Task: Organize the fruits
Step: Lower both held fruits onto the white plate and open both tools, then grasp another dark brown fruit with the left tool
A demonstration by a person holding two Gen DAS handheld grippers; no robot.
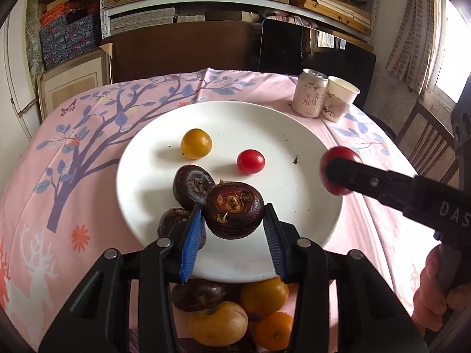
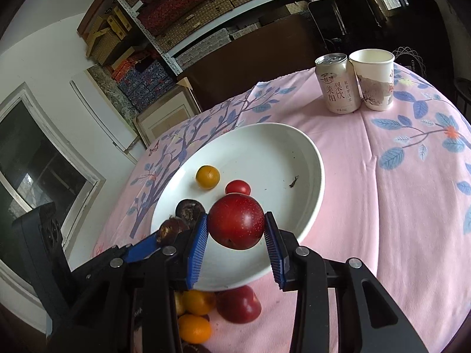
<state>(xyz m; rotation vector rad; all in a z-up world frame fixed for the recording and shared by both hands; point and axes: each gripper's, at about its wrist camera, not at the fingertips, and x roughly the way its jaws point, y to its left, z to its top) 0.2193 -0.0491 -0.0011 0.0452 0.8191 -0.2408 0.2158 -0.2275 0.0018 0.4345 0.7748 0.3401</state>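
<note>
My left gripper (image 1: 234, 219) is shut on a dark brown water chestnut (image 1: 234, 213) above the near part of a white plate (image 1: 294, 123). On the plate lie a yellow fruit (image 1: 196, 143), a small red tomato (image 1: 250, 161) and two more water chestnuts (image 1: 191, 184). My right gripper (image 2: 235, 225) is shut on a red plum (image 2: 235, 220) over the plate's (image 2: 265, 141) near rim; it shows at the right of the left wrist view (image 1: 341, 173). Loose orange fruits (image 1: 265, 294) and a red plum (image 2: 238, 304) lie on the cloth beneath the grippers.
A pink drink can (image 1: 309, 92) and a paper cup (image 1: 340, 98) stand at the far right of the pink flowered tablecloth (image 2: 397, 206). Shelves of boxes fill the back wall. A wooden chair (image 1: 426, 144) stands to the right of the table.
</note>
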